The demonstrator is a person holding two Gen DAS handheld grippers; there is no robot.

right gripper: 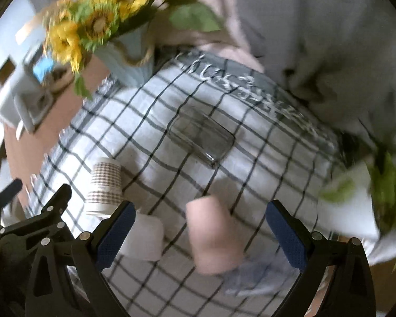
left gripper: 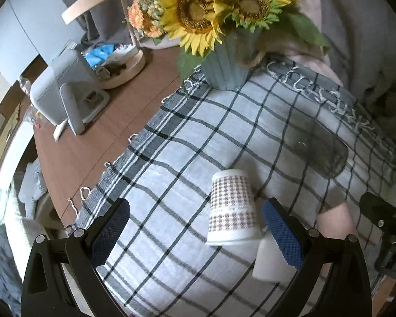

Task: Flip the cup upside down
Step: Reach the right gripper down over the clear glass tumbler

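A checked paper cup stands upside down on the plaid cloth, rim down, just ahead of my open, empty left gripper and nearer its right finger. It also shows in the right wrist view. A pink cup stands upside down between the fingers of my open right gripper, untouched; that view is blurred. A white cup stands by the right gripper's left finger; it also shows in the left wrist view. A clear glass stands inverted further back.
A blue vase of sunflowers stands at the cloth's far edge. A grey device and a round tray with a lamp sit on the wooden table at left. A green plant is at far right.
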